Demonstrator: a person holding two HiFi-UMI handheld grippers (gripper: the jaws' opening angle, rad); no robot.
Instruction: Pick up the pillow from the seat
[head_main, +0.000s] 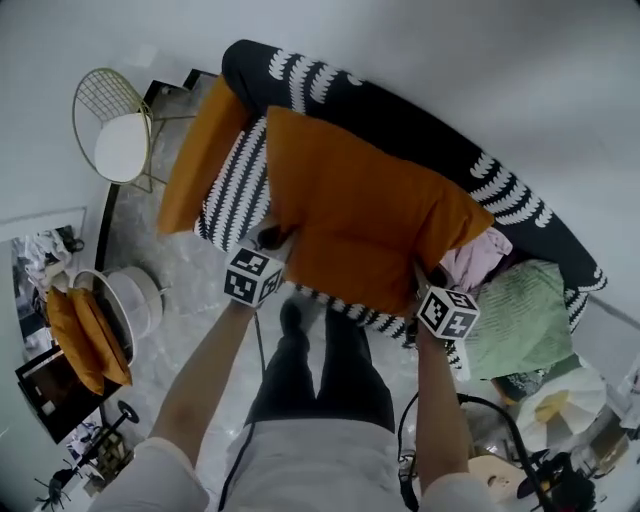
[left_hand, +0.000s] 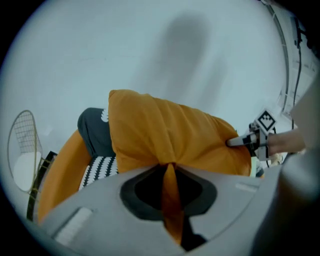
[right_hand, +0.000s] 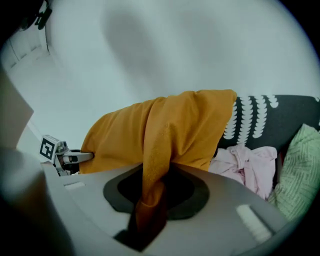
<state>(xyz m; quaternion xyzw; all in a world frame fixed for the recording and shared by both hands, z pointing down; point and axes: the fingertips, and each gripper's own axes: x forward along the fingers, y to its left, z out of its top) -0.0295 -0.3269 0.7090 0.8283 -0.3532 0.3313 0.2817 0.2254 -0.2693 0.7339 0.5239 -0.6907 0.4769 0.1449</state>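
Observation:
An orange pillow (head_main: 360, 210) hangs in the air above the striped seat (head_main: 235, 185) of a dark sofa (head_main: 420, 125), held at its two near corners. My left gripper (head_main: 272, 240) is shut on the pillow's left corner; in the left gripper view a fold of orange cloth (left_hand: 170, 175) is pinched between the jaws. My right gripper (head_main: 425, 285) is shut on the right corner, and a bunch of the pillow (right_hand: 165, 130) runs down between its jaws (right_hand: 150, 195). Each gripper view shows the other gripper at the pillow's far edge.
A second orange cushion (head_main: 200, 150) leans at the sofa's left end. A pink cloth (head_main: 475, 260) and a green pillow (head_main: 520, 315) lie at its right end. A wire chair (head_main: 120, 125) and a round white stool (head_main: 135, 295) stand to the left. The person's legs (head_main: 320, 370) are below the pillow.

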